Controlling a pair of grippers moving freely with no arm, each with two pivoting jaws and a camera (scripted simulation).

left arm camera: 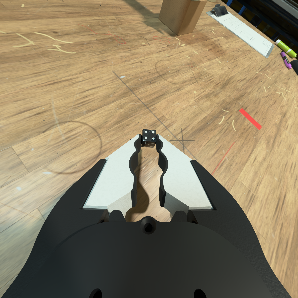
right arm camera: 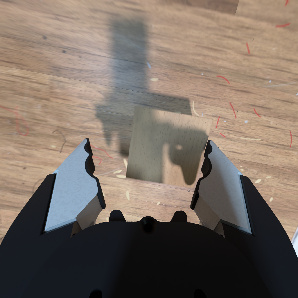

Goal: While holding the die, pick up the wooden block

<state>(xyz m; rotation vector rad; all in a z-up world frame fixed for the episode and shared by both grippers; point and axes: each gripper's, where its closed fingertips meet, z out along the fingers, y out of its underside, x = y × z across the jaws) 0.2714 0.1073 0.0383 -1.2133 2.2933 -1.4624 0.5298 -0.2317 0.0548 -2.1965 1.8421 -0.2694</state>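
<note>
left gripper (left arm camera: 148, 137) has its fingers clamped on the black die (left arm camera: 148, 138), pinched right at the tips and held clear above the worktop (left arm camera: 64, 90). that half of the task looks done.

right gripper (right arm camera: 148, 143) is spread wide, fingers apart, looking almost straight down onto the wooden block (right arm camera: 167, 145). block stands upright on the worktop, its top face sitting between the two fingers but off toward the right one; cannot tell whether the tips are already below the top edge. in the left wrist view the block (left arm camera: 182, 16) is far ahead, near a clipboard (left arm camera: 241, 30) and two markers (left arm camera: 286, 48).

step in hand: lining up for the block grasp. next move likely calls for shifting right a little to centre, dropping so the fingers straddle the sides, then closing. left grip must hold steady meanwhile.
</note>
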